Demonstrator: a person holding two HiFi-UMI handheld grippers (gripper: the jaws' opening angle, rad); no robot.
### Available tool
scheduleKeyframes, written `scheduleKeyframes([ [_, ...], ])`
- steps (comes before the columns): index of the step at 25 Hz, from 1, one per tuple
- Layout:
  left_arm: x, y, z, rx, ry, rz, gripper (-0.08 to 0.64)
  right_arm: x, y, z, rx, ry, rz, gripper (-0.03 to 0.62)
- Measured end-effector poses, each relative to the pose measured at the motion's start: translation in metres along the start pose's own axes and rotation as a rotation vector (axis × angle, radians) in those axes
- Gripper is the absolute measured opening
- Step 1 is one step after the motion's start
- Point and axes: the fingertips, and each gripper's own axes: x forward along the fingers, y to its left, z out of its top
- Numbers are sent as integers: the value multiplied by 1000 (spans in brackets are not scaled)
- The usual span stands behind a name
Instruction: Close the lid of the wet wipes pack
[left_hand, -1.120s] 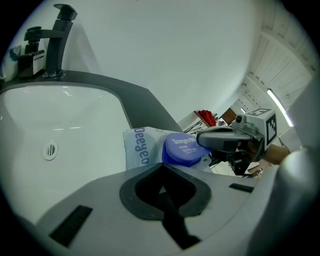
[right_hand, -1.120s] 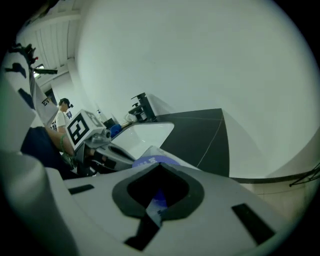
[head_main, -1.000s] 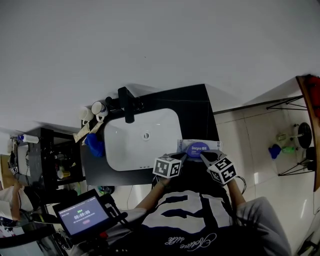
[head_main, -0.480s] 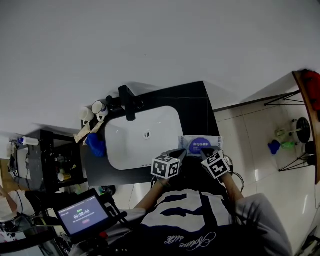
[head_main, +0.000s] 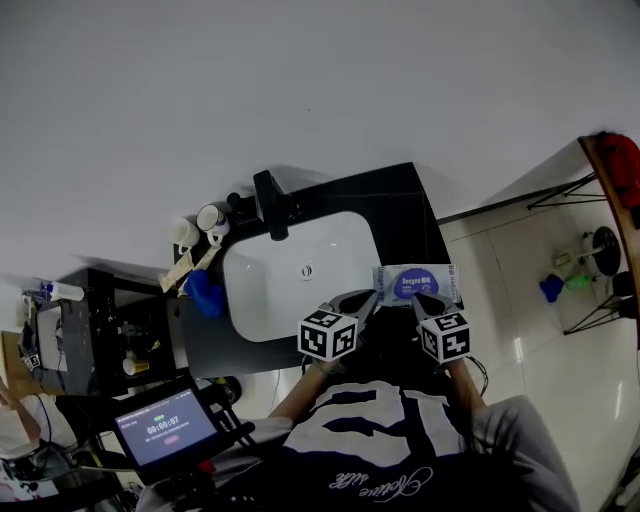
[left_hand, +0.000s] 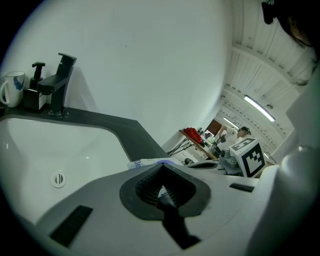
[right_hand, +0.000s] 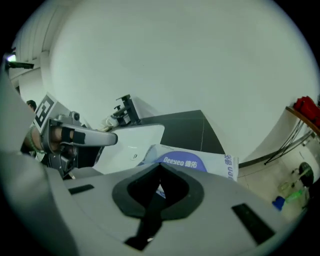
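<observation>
Wipes pack (head_main: 417, 284), just past R fingers (head_main: 430, 305) (closed)

You reach both forearms (head_main: 296, 396) forward from your chest, the grippers side by side and near each other. Your left gripper (head_main: 371, 297) has its jaws pressed together at the tips, and so does your right gripper (head_main: 417, 299). Nothing sits between either pair.
</observation>
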Motion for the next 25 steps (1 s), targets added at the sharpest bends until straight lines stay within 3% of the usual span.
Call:
scheduleKeyframes([
  [3,-28,-10,15,21,-13,-54,0,-21,24,19,99,-97,-40,-2],
  [9,-50,-27,-10,73,20,-101,0,-48,46,15,272,-263,-65,-2],
  [12,-58,-39,-26,137,39,-107,0,-66,60,11,288,-310,-66,-2],
  [16,-81,-85,-57,183,23,-139,0,-118,78,-22,287,-374,-89,-2],
  [21,-90,-93,-54,139,-7,-118,0,-129,92,-31,268,-346,-74,-2],
  [25,-127,-147,-96,131,-63,-122,-1,-177,122,-77,215,-380,-59,-3],
])
